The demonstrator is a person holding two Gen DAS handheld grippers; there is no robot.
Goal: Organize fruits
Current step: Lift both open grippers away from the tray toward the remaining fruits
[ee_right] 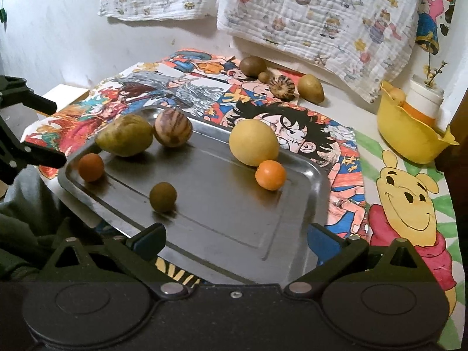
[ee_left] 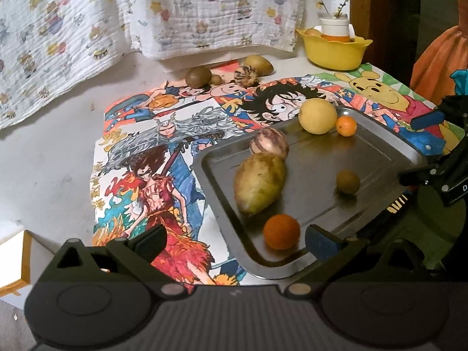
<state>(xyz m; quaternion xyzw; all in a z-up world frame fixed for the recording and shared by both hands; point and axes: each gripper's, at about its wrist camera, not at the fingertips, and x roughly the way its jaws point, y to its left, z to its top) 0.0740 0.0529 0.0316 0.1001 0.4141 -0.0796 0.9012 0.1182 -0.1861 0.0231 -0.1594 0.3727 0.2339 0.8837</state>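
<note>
On the counter before you, a metal tray rests on bright cartoon posters. Both tools stand wide apart and hold nothing: your left tool hovers at the tray's near corner, your right tool over its near edge.

Six fruits sit in the tray, seen from the right tool. A large green mango lies at ten o'clock, touching a striped round fruit at eleven. A small orange sits at nine, near the rim. A small brown fruit rests alone near the centre. A big yellow fruit at one o'clock touches a second orange just below it.

Four more fruits wait beyond the tray at twelve, by the hanging cloth. A yellow bowl stands at two.

These look round, smooth and likely to roll on the slick metal. Take each across its widest middle, gently; the mango probably bruises and weighs most.
</note>
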